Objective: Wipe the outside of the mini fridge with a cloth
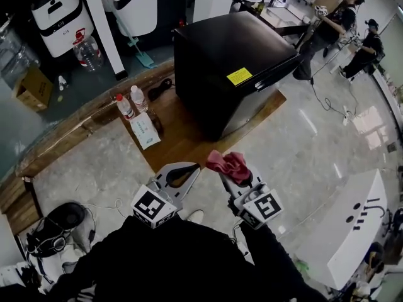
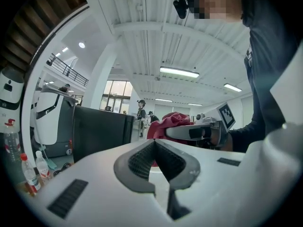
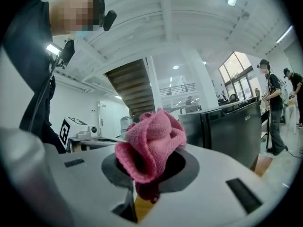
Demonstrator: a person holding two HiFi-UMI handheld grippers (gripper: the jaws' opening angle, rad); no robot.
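While the right gripper (image 1: 232,173) is pinching the cloth (image 1: 228,162) — left gripper (image 1: 192,168) fingers pressed together, empty — both are hovering short of the fridge (image 1: 227,49), wiping seemingly unstarted.

Glossy pale stone floor (image 1: 315,150) with a wooden platform (image 1: 182,137), white ribbed ceiling (image 2: 142,41), strip lights (image 2: 179,72), tall windows (image 2: 116,96) beyond.

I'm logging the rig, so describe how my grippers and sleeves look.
The left gripper and right gripper are white plastic with dark grey ribbed pads, each carrying a cube of black-and-white square markers. Sleeves are black.
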